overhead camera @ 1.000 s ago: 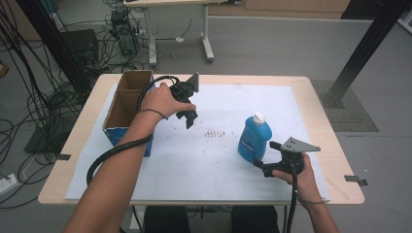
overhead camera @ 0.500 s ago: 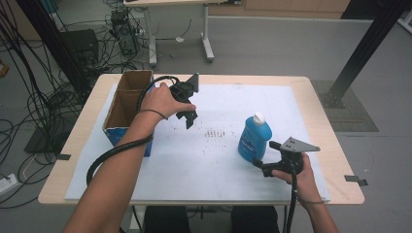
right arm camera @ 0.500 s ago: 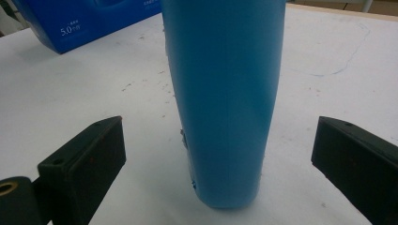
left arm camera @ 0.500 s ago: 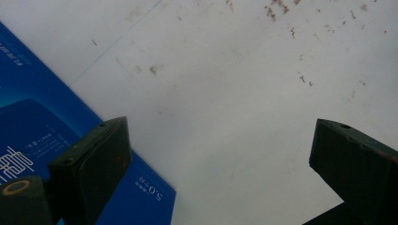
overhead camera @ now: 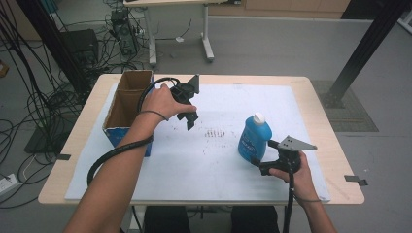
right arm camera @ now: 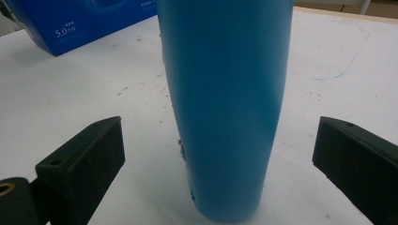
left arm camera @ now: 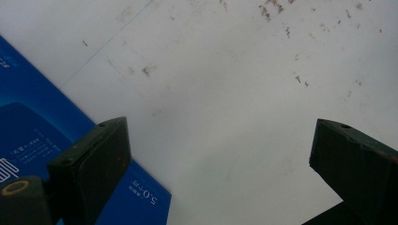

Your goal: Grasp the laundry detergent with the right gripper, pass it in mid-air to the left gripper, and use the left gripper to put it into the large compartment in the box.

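Blue bottle (overhead camera: 254,137), upright on white sheet (overhead camera: 311,121), framed for a side grasp.
Right gripper (right arm camera: 213,164) is levelled at the lower body, jaws spread wide either side, not touching. Left gripper (overhead camera: 189,119) is held clear above the sheet beside the box (overhead camera: 127,104), jaws wide and empty, judged kept aside.

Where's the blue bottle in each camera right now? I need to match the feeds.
High view: the blue bottle stands upright right of centre on the white mat, just ahead of the right gripper.
Right gripper view: bottle body centre frame, between the open jaws, neither touching it.
Left gripper view: not in it.
Shared landmark: the blue cardboard box.
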